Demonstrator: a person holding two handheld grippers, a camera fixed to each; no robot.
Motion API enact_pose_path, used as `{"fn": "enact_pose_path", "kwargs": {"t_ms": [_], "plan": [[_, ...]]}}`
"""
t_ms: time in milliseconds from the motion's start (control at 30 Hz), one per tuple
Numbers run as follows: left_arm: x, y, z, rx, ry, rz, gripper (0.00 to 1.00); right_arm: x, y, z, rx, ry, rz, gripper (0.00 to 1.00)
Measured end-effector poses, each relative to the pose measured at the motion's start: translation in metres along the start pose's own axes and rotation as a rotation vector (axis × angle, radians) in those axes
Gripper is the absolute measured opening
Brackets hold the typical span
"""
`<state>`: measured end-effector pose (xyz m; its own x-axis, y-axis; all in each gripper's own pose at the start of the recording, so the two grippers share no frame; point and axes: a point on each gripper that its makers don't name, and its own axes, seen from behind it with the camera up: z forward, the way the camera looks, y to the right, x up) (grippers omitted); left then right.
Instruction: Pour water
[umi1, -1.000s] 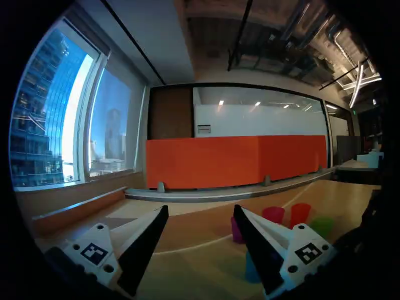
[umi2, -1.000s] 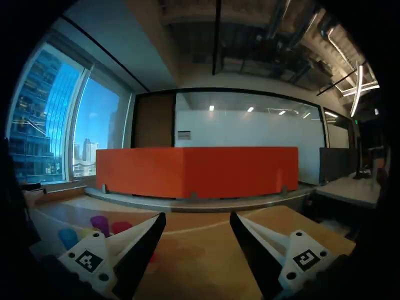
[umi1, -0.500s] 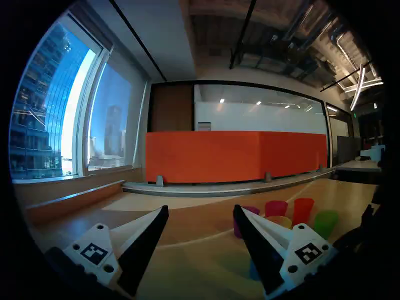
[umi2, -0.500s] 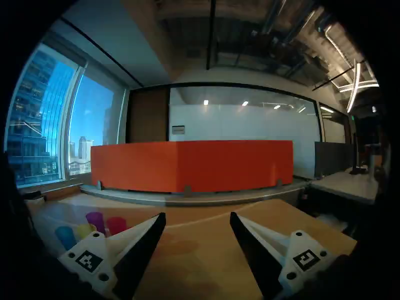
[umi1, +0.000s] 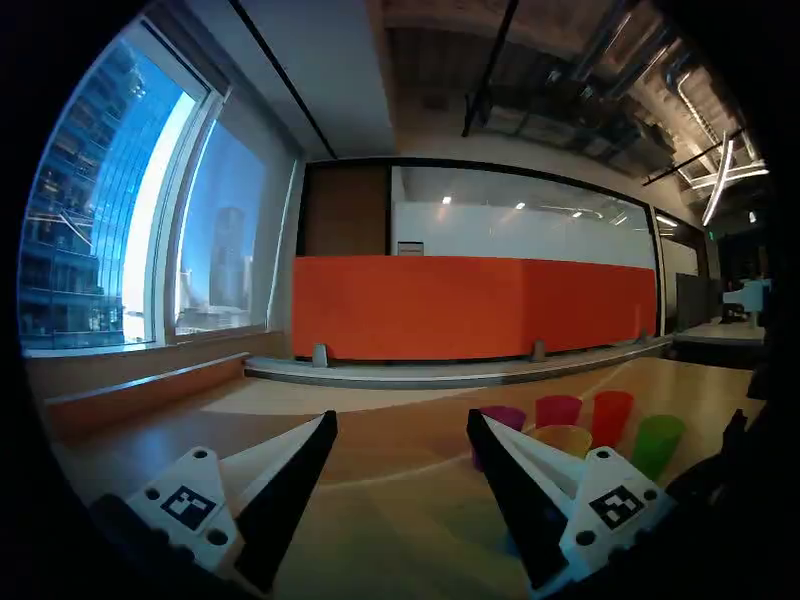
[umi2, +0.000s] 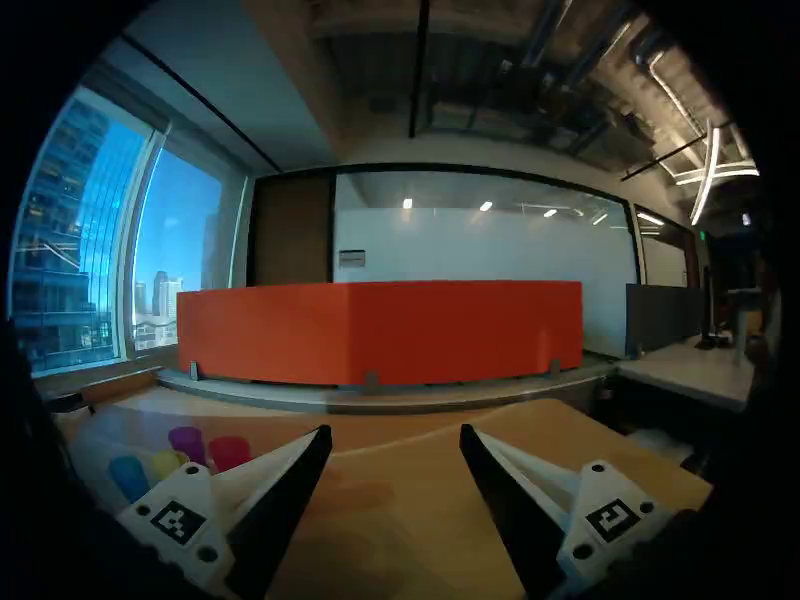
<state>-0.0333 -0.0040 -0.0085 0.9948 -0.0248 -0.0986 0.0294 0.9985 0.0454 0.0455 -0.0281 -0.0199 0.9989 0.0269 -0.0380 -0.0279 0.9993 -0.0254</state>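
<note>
A purple cup (umi1: 503, 418), a pink cup (umi1: 557, 410), an orange cup (umi1: 611, 415), a green cup (umi1: 660, 443) and a yellow cup (umi1: 563, 438) are standing upright, packed close together on the wooden table (umi1: 400, 485). In the left gripper view they are sitting just past one finger of the left tool (umi1: 400, 418). In the right gripper view the group is lying well off to the side, a blue cup (umi2: 130, 475) nearest. I cannot tell whether any of them is holding water.

Both tools are hanging over the table with their fingers spread wide, gripping nothing. The right tool (umi2: 393, 432) is pointing at bare wood.

The trouble I am expecting is the crowding. A wide finger going in for one cup is likely to be nudging a neighbour, and light plastic tips easily. Squeezing too high or too hard could be buckling the wall and slopping water out before the pour.

Behind the table an orange partition (umi1: 450, 305) is running across the room, and a tall window (umi1: 100, 250) is letting in blue daylight.
</note>
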Motion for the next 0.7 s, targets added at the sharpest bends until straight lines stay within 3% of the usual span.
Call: {"fn": "enact_pose_path", "kwargs": {"t_ms": [267, 700], "plan": [[-0.009, -0.002, 0.002, -0.003, -0.018, -0.011, 0.97, 0.006, 0.0, 0.001, -0.003, 0.004, 0.008, 0.99], [-0.021, -0.001, 0.006, -0.004, -0.061, 0.013, 0.97, 0.001, -0.006, 0.001, 0.012, -0.001, 0.008, 0.99]]}}
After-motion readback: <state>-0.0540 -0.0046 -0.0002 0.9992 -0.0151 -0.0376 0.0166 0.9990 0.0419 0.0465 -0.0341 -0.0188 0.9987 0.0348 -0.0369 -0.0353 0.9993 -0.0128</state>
